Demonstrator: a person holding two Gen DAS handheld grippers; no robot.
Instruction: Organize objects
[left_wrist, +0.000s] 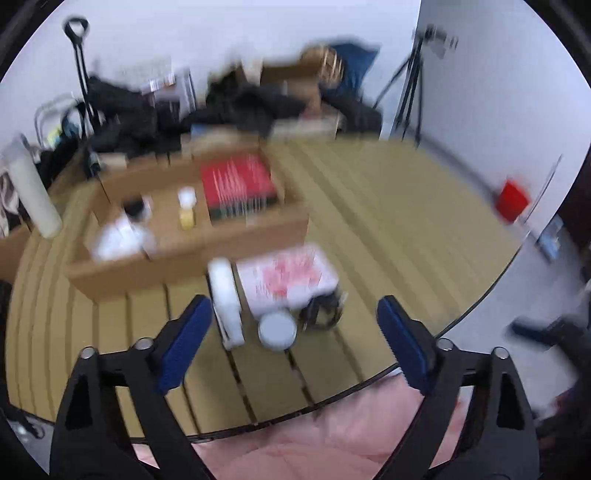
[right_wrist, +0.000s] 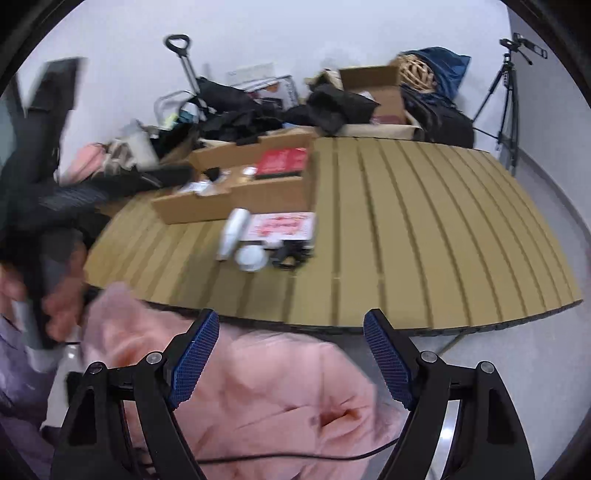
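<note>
On the slatted tan table (left_wrist: 369, 206) lie a white bottle (left_wrist: 226, 299) on its side, a white round jar (left_wrist: 277, 329), a black coiled cable (left_wrist: 322, 312) and a white-and-red packet (left_wrist: 288, 277). Behind them stands a cardboard tray box (left_wrist: 192, 236) holding a red book (left_wrist: 238, 186), a small yellow bottle (left_wrist: 186, 210) and small items. My left gripper (left_wrist: 295, 314) is open and empty, just short of the jar. My right gripper (right_wrist: 290, 328) is open and empty, off the table's near edge; the bottle (right_wrist: 233, 233), jar (right_wrist: 250, 257) and box (right_wrist: 236, 192) lie far ahead.
Black bags and cardboard boxes (right_wrist: 373, 92) pile up behind the table. A tripod (right_wrist: 506, 92) stands at the right wall. A pink garment (right_wrist: 258, 387) lies below the near edge. A red item (left_wrist: 511, 199) sits right of the table. The left view is blurred.
</note>
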